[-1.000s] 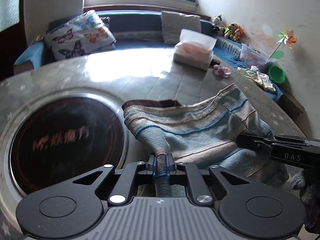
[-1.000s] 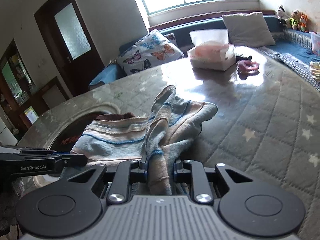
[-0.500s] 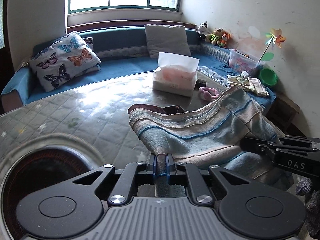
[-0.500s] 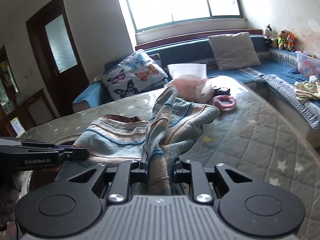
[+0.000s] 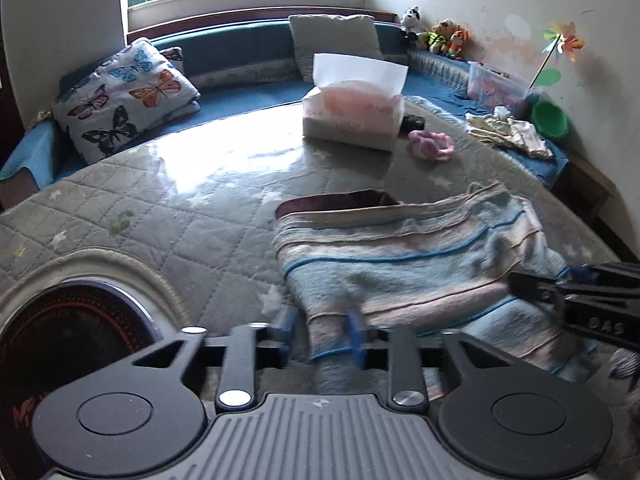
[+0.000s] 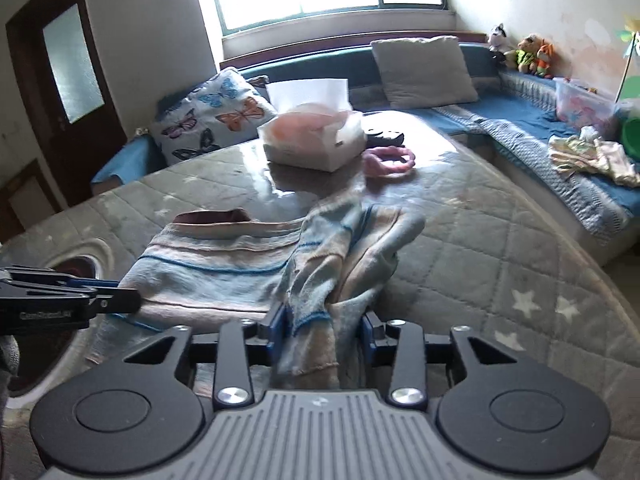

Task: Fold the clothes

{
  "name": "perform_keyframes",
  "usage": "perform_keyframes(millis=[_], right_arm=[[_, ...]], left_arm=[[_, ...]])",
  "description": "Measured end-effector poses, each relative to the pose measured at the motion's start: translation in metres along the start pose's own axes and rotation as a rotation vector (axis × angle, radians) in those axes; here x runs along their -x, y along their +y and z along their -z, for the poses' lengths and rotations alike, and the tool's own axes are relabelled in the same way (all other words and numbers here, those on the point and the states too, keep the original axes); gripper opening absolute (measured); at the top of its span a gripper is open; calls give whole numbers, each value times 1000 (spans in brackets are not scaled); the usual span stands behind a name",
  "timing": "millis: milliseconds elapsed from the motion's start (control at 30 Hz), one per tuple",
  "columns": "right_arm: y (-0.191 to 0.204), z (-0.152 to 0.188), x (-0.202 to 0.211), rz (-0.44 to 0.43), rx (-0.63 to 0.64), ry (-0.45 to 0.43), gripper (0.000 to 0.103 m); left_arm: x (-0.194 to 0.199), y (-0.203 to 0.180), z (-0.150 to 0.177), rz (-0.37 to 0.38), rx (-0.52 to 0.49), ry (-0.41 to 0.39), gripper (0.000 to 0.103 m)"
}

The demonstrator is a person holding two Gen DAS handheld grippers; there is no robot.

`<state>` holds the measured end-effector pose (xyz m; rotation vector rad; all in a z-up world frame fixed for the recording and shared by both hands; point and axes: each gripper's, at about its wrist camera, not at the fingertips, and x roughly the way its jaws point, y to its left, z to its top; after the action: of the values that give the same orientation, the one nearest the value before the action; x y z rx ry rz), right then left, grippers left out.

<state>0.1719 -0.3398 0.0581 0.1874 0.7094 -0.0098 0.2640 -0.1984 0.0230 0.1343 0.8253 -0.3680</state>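
Note:
A blue and beige striped knitted garment [image 5: 404, 256] lies folded on the quilted grey table cover [image 5: 168, 216]; it also shows in the right wrist view [image 6: 224, 264]. My left gripper [image 5: 322, 334] is open, its blue pads apart around a cuff end of the garment. My right gripper [image 6: 322, 330] is open too, with a bunched sleeve end lying loose between its pads. Each gripper shows at the edge of the other's view: the right gripper [image 5: 576, 292] and the left gripper [image 6: 68, 300].
A tissue box [image 5: 352, 112] and a pink ring toy [image 5: 432, 146] sit at the table's far side. A round dark hotplate [image 5: 68, 340] is set in the table at left. A blue bench with cushions [image 5: 124, 100] and small clothes [image 5: 508, 132] runs behind.
Both grippers have opened and let go of the garment. The garment has dropped onto the table and lies flatter, and both cameras have shifted forward over the table.

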Motion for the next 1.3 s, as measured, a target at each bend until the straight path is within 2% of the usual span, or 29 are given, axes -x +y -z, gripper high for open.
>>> perform_keyframes(millis=[67, 133, 200, 333, 500, 667, 800, 933, 1033, 1167, 1300], right_arm=[[0, 0, 5, 15, 8, -14, 44], [2, -1, 11, 33, 25, -30, 47], [7, -1, 20, 45, 56, -55, 49], [21, 2, 34, 29, 113, -78, 55], [40, 17, 52, -13, 187, -98, 55], [51, 39, 58, -53, 223, -71, 54], [45, 53, 50, -39, 191, -16, 54], [43, 64, 57, -31, 185, -11, 56], [44, 68, 65, -42, 173, -19, 68], [45, 76, 71, -39, 152, -22, 79], [47, 85, 76, -41, 140, -17, 84]], left_arm=[[2, 0, 2, -7, -3, 0, 43], [4, 0, 3, -11, -4, 1, 51], [6, -1, 6, -13, -9, 1, 55], [14, -5, 14, -28, -23, 0, 68], [26, -7, 28, -44, -33, -2, 73], [35, -9, 42, -50, -44, 2, 74], [37, -11, 54, -66, -55, 17, 78], [43, -12, 63, -74, -51, 21, 82], [52, -14, 67, -73, -51, 12, 87], [65, -19, 77, -82, -58, -4, 92], [77, -22, 87, -90, -64, -13, 95]])
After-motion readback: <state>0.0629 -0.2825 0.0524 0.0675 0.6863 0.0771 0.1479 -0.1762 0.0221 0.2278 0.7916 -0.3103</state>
